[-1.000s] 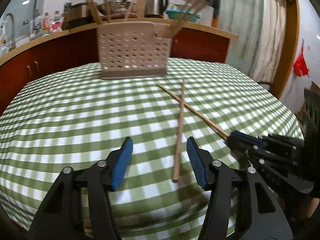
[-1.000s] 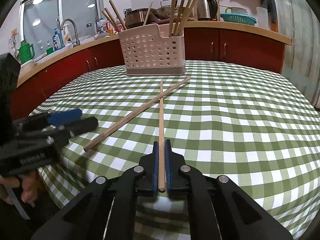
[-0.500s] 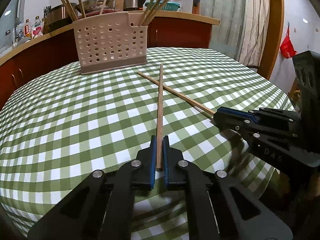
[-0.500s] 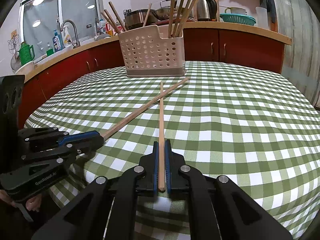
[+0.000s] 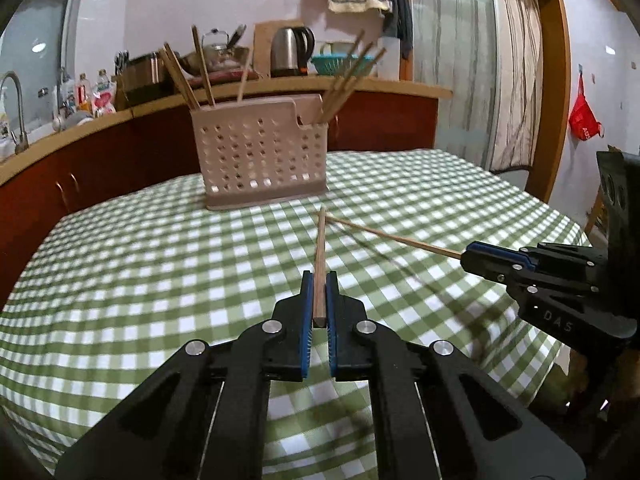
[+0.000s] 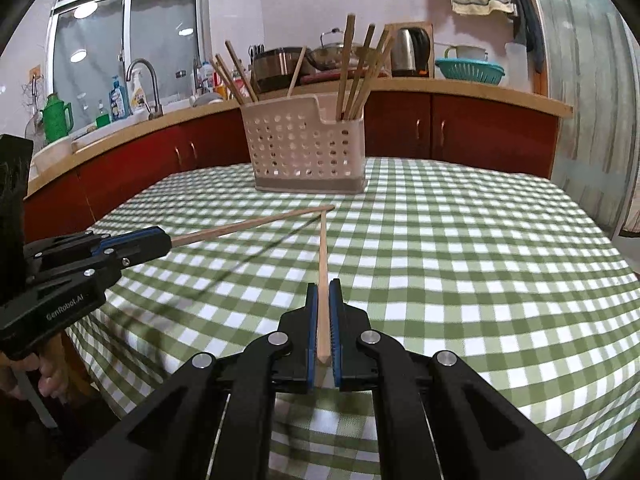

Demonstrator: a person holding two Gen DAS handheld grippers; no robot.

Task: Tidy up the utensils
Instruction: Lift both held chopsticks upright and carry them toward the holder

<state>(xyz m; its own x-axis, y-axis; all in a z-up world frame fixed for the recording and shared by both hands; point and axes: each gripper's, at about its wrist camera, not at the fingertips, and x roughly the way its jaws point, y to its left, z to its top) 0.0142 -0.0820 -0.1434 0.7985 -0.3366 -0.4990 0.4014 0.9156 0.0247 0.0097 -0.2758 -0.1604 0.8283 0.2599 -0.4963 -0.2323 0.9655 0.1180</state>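
Chopsticks: one darker chopstick (image 5: 319, 264) is clamped in the left gripper (image 5: 319, 312), one paler chopstick (image 6: 322, 280) in the right gripper (image 6: 323, 332), both raised off the checked desk (image 6: 480, 264), tips aimed at the perforated holder (image 6: 308, 152), likely for dropping in.

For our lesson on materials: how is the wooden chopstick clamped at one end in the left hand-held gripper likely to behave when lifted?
Probably stiff: the chopstick juts straight from the left hand-held gripper, with no visible sag. Likely light, being thin wood. Held only at one end, it may pivot if its tip bumps the basket.
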